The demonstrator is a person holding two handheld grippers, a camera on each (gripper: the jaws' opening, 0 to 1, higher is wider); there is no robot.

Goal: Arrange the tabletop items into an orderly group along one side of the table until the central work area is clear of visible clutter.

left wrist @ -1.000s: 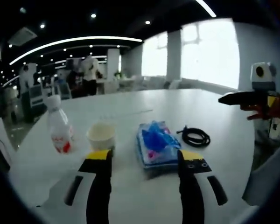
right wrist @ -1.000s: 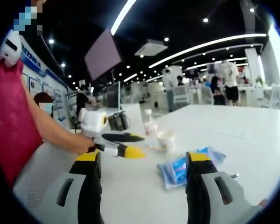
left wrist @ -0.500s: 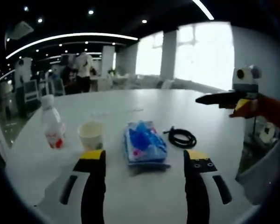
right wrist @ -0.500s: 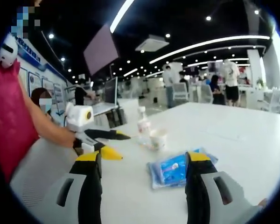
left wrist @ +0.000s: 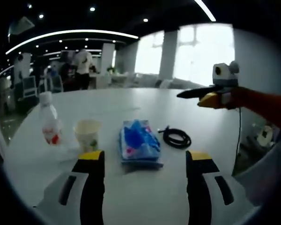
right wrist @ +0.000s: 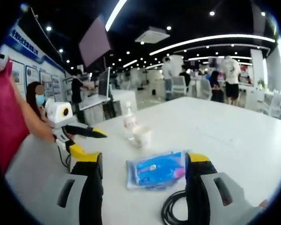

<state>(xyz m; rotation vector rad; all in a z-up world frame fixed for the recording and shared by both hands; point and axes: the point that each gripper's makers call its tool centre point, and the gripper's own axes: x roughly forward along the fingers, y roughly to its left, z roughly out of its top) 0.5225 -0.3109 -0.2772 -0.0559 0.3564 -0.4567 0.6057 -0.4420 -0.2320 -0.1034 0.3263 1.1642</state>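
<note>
Here, in your left gripper view, a row of things lies on the white desk (left wrist: 131, 187) ahead of your left gripper (left wrist: 145, 157), whose jaws stand wide apart and hold nothing. From the left: a clear water bottle (left wrist: 48, 120) with a red label stands upright, a paper cup (left wrist: 87, 134) stands just beside it, then a blue plastic packet (left wrist: 138, 142) lies flat, and a coiled black cable (left wrist: 176, 138) lies near the packet's right side. Further right, your right gripper (left wrist: 189, 95) hangs above the desk, held by your hand in a red sleeve (left wrist: 264, 104).

In your right gripper view, your left gripper (right wrist: 102, 136) reaches in from the left above the desk's (right wrist: 234, 136) edge. The water bottle (right wrist: 129, 124) and the paper cup (right wrist: 142, 136) stand close together past it. The blue packet (right wrist: 157, 169) lies between the jaws of your right gripper (right wrist: 145, 157), which are spread wide and empty. The black cable (right wrist: 174, 209) curls just beside the right jaw, at the packet's near edge.
</note>
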